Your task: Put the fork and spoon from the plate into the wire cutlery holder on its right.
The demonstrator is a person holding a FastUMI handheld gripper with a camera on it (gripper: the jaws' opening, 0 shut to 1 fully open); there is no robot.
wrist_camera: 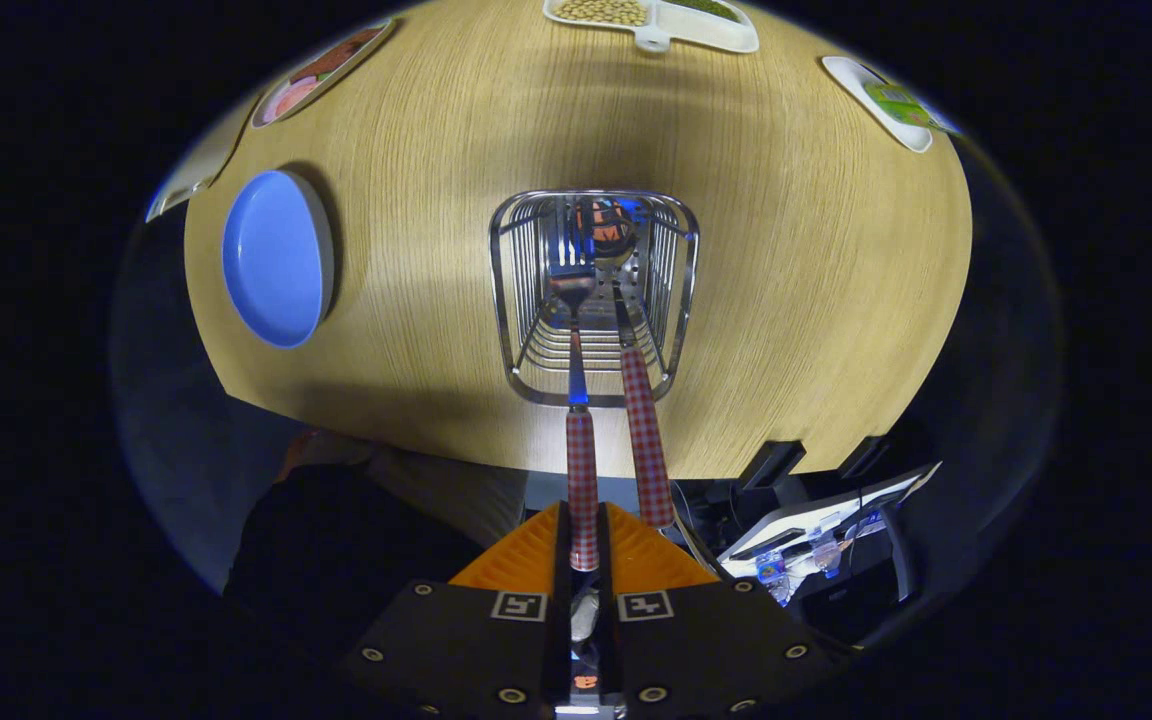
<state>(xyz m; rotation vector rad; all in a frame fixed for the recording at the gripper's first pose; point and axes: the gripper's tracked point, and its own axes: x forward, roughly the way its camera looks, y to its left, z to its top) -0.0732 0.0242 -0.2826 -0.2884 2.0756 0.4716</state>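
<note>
I look straight down on a wooden table [816, 300]. The wire cutlery holder [502, 300] stands just ahead of my fingers. My gripper [584, 525] is shut on the red-checked handle of one utensil [581, 460], whose rounded head, apparently the spoon's, reaches down inside the holder. A second utensil with a red-checked handle [644, 440] stands in the holder and leans out over its near rim, just right of the held one. Its head is hard to make out. The blue plate [276, 258] lies to the holder's left with nothing on it.
A white divided tray [696, 30] with beans sits beyond the holder. A white dish [881, 100] lies far right and a picture mat [321, 70] far left. The table's near edge runs under the handles. A person's dark sleeve [336, 550] and some equipment [816, 530] are below it.
</note>
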